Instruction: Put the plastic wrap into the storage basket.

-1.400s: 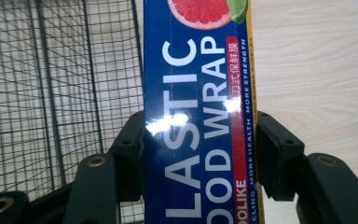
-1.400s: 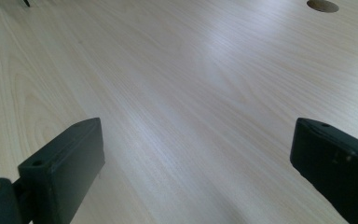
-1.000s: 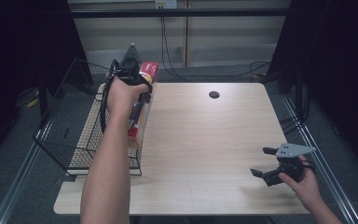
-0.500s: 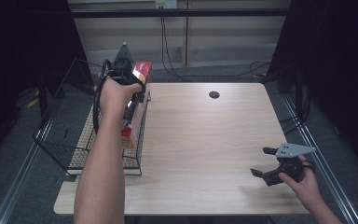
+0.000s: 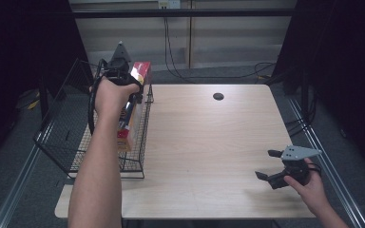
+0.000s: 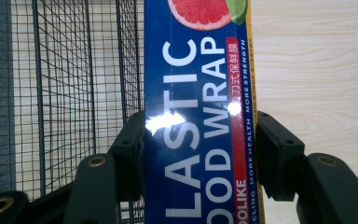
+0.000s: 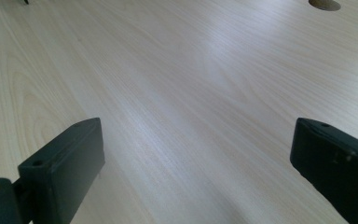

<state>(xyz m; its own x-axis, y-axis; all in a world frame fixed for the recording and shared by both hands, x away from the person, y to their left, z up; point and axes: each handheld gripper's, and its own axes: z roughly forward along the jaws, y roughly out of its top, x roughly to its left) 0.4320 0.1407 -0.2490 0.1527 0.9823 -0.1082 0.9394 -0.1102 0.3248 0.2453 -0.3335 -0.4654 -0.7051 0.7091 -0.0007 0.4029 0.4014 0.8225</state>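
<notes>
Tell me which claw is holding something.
The left claw, at the wire basket: its jaws clamp a blue food wrap box. The right claw stands open over bare table.

A food wrap box [image 5: 132,111] lies over the wire basket [image 5: 71,142] at the table's [image 5: 209,142] left edge.

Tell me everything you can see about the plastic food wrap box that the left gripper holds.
The plastic food wrap box is long and narrow and looks like glossy cardboard. It is dark blue with large white letters, a red strip with small text, a yellow edge and a picture of cut grapefruit and lime near one end. The left gripper is shut on it, one of its black fingers pressing each long side. In the high view it hangs tilted, its red end uppermost, over the right wall of the wire basket.
</notes>
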